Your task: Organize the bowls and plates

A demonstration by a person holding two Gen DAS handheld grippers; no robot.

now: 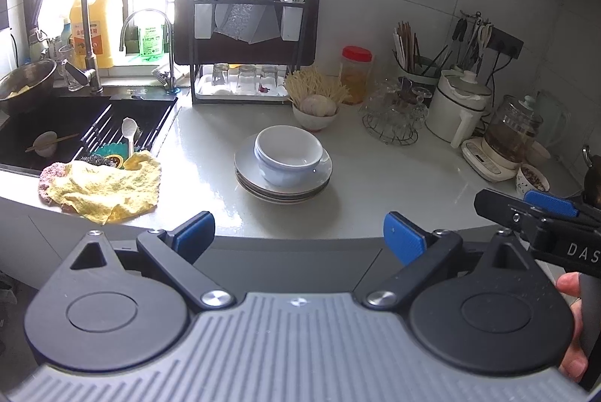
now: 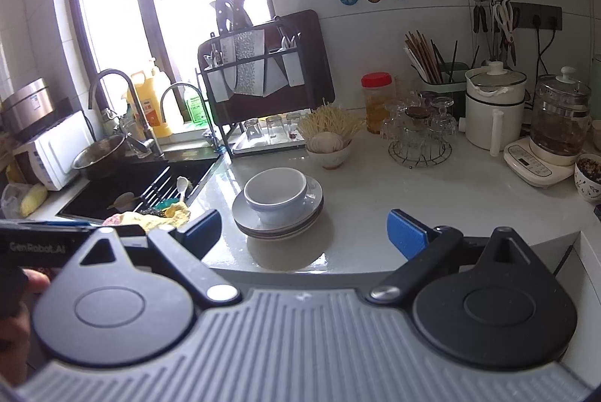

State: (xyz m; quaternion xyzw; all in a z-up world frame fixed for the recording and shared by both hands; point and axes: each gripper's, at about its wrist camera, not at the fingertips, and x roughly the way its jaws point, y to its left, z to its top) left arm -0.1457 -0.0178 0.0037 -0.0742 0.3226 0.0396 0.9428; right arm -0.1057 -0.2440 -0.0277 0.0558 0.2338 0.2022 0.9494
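Two nested white bowls (image 1: pixel 288 156) sit on a stack of plates (image 1: pixel 251 178) in the middle of the white counter. The same bowls (image 2: pixel 276 193) and plates (image 2: pixel 311 210) show in the right wrist view. My left gripper (image 1: pixel 299 233) is open and empty, held back at the counter's front edge, short of the stack. My right gripper (image 2: pixel 304 233) is open and empty, also at the front edge. The right gripper's side shows in the left wrist view (image 1: pixel 526 210), to the right.
A dark sink (image 1: pixel 75 124) with a bowl, chopsticks and spoon lies left; a yellow cloth (image 1: pixel 105 188) drapes its corner. A knife and glass rack (image 1: pixel 244 37) stands behind. A bowl of garlic (image 1: pixel 315 112), a jar, glass cups, a white pot (image 1: pixel 456 105) and a kettle (image 1: pixel 511 135) line the back right.
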